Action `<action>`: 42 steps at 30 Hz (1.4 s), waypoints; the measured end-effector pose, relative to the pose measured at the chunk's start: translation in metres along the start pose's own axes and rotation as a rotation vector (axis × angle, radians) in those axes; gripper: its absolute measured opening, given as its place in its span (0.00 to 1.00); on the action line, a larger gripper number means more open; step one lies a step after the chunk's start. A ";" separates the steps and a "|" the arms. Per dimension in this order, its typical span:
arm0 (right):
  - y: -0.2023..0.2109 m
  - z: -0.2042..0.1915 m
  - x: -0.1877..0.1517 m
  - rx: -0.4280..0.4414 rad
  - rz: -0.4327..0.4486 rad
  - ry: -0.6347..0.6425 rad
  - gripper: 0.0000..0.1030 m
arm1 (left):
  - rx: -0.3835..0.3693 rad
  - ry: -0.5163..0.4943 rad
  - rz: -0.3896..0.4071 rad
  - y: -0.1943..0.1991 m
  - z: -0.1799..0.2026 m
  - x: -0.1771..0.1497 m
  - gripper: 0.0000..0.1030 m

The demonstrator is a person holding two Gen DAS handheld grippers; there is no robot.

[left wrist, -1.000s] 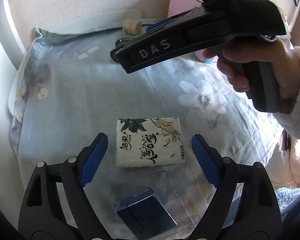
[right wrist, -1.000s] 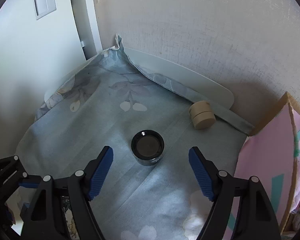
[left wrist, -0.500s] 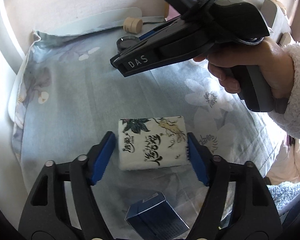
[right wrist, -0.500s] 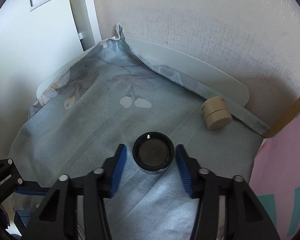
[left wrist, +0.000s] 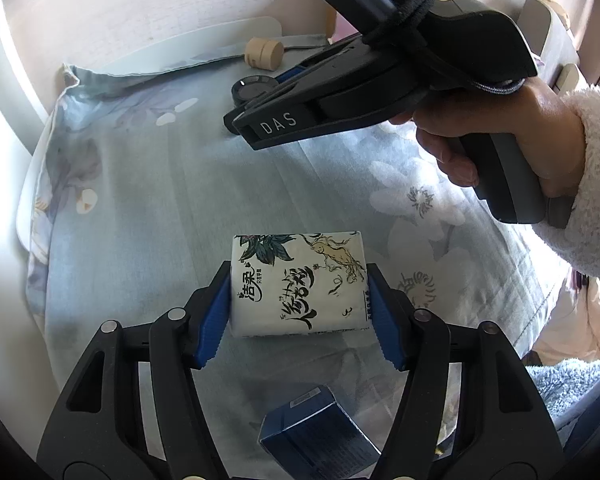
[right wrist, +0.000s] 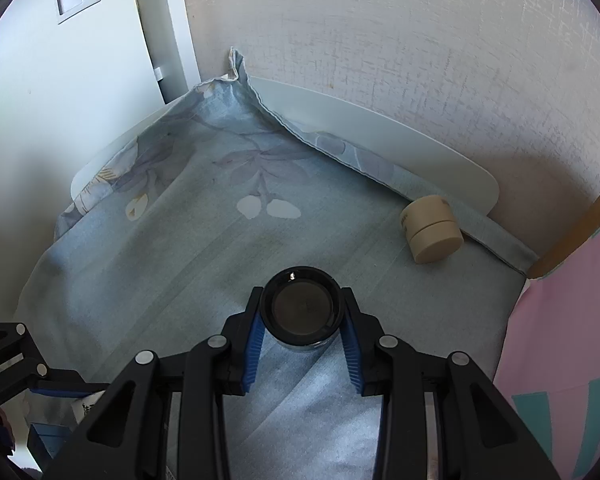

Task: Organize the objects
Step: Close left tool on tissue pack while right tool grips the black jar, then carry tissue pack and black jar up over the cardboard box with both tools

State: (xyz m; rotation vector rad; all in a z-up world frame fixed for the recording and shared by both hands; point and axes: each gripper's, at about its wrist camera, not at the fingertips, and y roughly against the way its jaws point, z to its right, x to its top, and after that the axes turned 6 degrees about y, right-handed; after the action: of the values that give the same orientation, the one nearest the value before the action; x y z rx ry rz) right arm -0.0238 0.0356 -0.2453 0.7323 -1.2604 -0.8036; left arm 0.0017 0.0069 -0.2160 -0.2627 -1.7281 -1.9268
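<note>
A white tissue pack (left wrist: pixel 300 256) printed with ink drawings lies on the blue floral cloth (left wrist: pixel 140 200). My left gripper (left wrist: pixel 298 280) straddles it; its jaws are closing and the blue pads press on both short sides. Farther back stands a small black round jar (right wrist: pixel 302 312) with a dark lid. My right gripper (right wrist: pixel 301 300) is shut on the jar, one pad against each side. In the left wrist view the same jar (left wrist: pixel 252 87) peeks out behind the right gripper's black body, which a hand (left wrist: pixel 500 140) in a fluffy white sleeve holds.
A dark blue box (left wrist: pixel 316 436) lies just in front of the tissue pack. A beige round container (right wrist: pixel 432 228) rests by the cloth's back hem. A pink carton (right wrist: pixel 568 320) stands on the right. Walls close off the back and left beyond the white tabletop (right wrist: pixel 380 132).
Both grippers went from wide open to closed: the left one's pads came in onto the tissue pack, the right one moved forward around the black jar and shut on it.
</note>
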 end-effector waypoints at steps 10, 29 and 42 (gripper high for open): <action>0.037 0.003 0.009 -0.001 0.031 -0.006 0.32 | 0.007 0.015 0.037 0.026 0.004 0.016 0.58; 0.186 0.033 0.028 -0.076 0.155 -0.092 0.32 | 0.039 0.020 0.177 0.116 0.026 0.083 0.58; 0.292 0.048 -0.008 -0.207 0.237 -0.194 0.32 | 0.049 0.054 0.274 0.161 0.062 0.119 0.58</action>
State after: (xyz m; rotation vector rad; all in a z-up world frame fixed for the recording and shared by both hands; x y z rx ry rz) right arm -0.0383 0.1969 0.0030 0.3366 -1.3827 -0.8088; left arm -0.0290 0.0300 -0.0105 -0.4039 -1.6099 -1.6774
